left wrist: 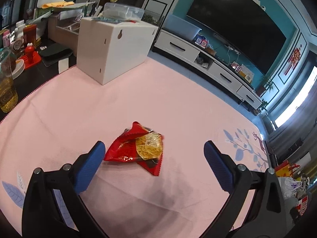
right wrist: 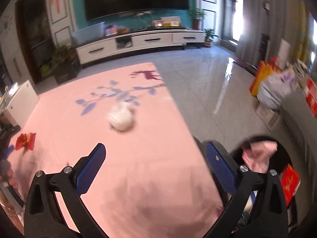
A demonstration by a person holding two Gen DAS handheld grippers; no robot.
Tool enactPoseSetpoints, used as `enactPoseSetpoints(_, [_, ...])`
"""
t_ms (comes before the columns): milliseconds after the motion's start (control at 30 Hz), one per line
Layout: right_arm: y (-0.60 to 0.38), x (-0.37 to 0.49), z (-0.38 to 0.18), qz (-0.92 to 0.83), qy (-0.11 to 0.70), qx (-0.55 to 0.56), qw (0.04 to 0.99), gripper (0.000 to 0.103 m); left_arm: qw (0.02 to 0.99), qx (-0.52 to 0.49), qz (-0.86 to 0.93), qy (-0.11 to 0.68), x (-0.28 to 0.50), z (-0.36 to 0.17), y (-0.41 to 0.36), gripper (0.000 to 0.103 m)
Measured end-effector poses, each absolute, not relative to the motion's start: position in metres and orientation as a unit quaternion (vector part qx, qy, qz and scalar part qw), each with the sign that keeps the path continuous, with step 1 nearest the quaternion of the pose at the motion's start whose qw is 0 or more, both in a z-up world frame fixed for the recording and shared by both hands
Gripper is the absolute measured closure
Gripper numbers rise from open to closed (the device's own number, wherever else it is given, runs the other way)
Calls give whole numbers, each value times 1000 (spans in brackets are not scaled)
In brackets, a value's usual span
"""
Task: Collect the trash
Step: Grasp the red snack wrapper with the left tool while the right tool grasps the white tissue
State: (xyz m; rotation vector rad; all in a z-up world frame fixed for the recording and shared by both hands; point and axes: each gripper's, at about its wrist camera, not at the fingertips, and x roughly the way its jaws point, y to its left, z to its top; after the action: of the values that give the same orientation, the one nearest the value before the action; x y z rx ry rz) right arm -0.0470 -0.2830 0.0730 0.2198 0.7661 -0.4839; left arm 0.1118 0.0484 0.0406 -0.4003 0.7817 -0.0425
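Living room, dark TV on a teal wall, white drawer unit beneath. Up front, a tabletop [left wrist: 138, 99] under a pink cloth printed with blue leaves. White box [left wrist: 115, 49] parked at the far edge, clutter behind it.

Left gripper [left wrist: 154, 148] angled down at a red wrapper [left wrist: 136, 148], fingers [left wrist: 91, 168] spread wide, nothing between the pads. Wrapper lying crumpled and flat on the cloth, yellow patch uppermost, just ahead of the left finger and slightly off centre. Looks lined up for a pinch, though needing a nudge sideways first, probably.

Over on the right view: right gripper [right wrist: 155, 152] also wide, empty, hanging over the tabletop's near corner. Crumpled white wad [right wrist: 120, 118] sitting mid-cloth ahead, blurred. Same wrapper visible far left. Beside the tabletop, low and to the right, a dark bin [right wrist: 285, 188] with pink tissue [right wrist: 257, 154] and a red packet [right wrist: 289, 180] already inside, placed close for short drops, likely.

Two pieces left on the cloth, one per gripper by the look of it.
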Motion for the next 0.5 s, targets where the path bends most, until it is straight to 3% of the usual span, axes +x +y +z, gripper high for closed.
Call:
enactPoseSetpoints(233, [-279, 42, 54, -217, 365, 166, 890, 4, 888, -212, -27, 407, 131, 16, 56, 5])
enactPoseSetpoints(333, [-278, 72, 35, -233, 378, 148, 884, 4, 888, -208, -18, 411, 135, 12, 56, 13])
enactPoseSetpoints(367, [-279, 81, 27, -238, 384, 146, 880, 4, 889, -204, -13, 410, 136, 12, 55, 21])
enactPoseSetpoints(467, [-286, 98, 9, -227, 403, 149, 874, 6, 888, -205, -12, 412, 135, 12, 56, 35])
enactPoseSetpoints(500, [-287, 99, 6, -222, 406, 151, 873, 11, 889, -203, -11, 412, 135, 12, 55, 48])
